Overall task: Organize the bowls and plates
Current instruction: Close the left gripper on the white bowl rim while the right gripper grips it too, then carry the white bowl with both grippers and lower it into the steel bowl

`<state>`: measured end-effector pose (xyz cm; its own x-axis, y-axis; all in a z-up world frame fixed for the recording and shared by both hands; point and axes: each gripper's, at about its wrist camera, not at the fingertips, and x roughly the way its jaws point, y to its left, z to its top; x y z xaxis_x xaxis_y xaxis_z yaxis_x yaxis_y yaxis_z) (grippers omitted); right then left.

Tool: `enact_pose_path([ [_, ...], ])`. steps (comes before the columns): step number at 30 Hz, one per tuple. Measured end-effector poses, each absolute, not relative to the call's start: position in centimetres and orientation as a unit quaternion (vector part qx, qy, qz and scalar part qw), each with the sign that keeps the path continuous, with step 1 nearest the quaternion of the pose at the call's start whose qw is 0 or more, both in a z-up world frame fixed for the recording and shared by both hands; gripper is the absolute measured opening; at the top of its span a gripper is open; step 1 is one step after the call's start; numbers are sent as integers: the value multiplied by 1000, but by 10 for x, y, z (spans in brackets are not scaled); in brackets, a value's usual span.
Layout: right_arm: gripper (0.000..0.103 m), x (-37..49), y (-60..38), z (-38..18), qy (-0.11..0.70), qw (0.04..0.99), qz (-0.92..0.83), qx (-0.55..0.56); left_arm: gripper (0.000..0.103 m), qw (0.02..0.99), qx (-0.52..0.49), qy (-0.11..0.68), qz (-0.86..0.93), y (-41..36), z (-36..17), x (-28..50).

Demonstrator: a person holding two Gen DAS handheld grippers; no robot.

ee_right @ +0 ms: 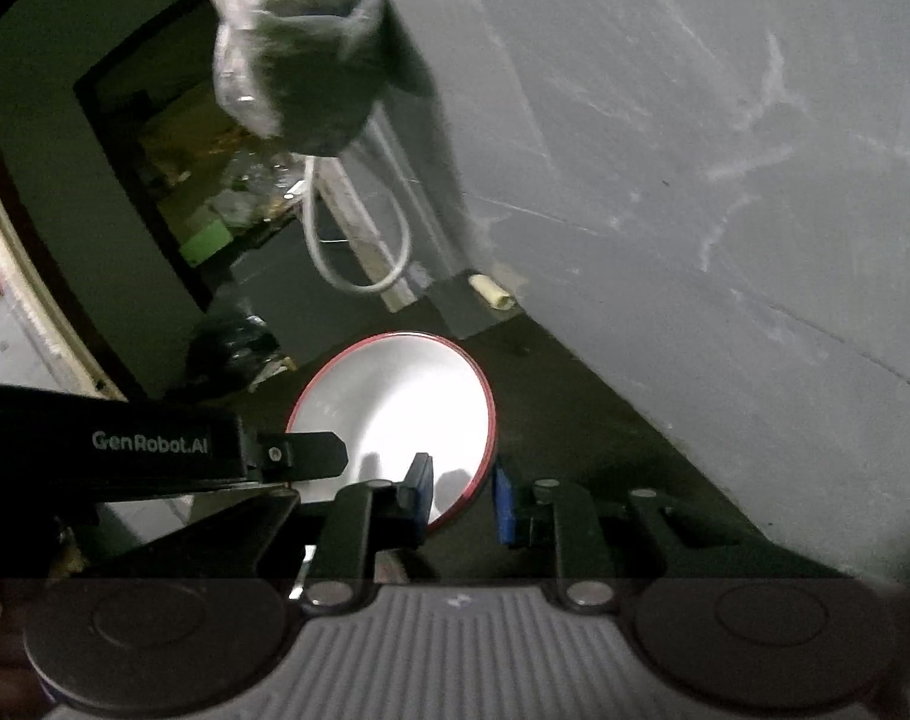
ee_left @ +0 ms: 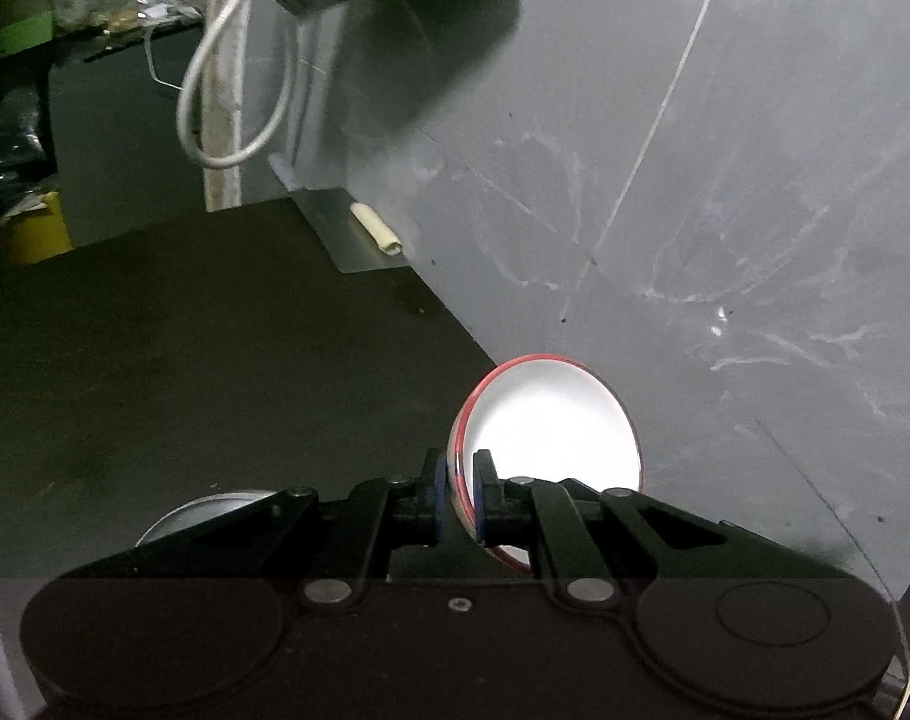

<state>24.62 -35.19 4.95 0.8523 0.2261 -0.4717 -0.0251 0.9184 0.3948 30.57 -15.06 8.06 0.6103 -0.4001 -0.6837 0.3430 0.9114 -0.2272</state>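
Gripping red-rimmed white bowl [ee_left: 550, 420] edge, lower centre, left tongs [ee_left: 459, 489] clamped; right tongs [ee_right: 462, 495] wide apart. Thin-rim pinch risks slip.

Dim storeroom, scuffed grey wall [ee_left: 724, 180], clutter [ee_right: 227, 204]
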Motion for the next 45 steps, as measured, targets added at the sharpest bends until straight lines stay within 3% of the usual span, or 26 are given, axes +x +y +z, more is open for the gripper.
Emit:
enact_pose_path([
  [11,24,191,-280,75,262,949,121,128,9,914,-84,350,-187,-64,98,222],
  [26,24,123,-182,80,305,932,184,60,10,915,-160,337,-151,44,70,133],
  [45,24,120,-181,46,399,896,171,92,12,883,-141,420,-158,50,24,119],
])
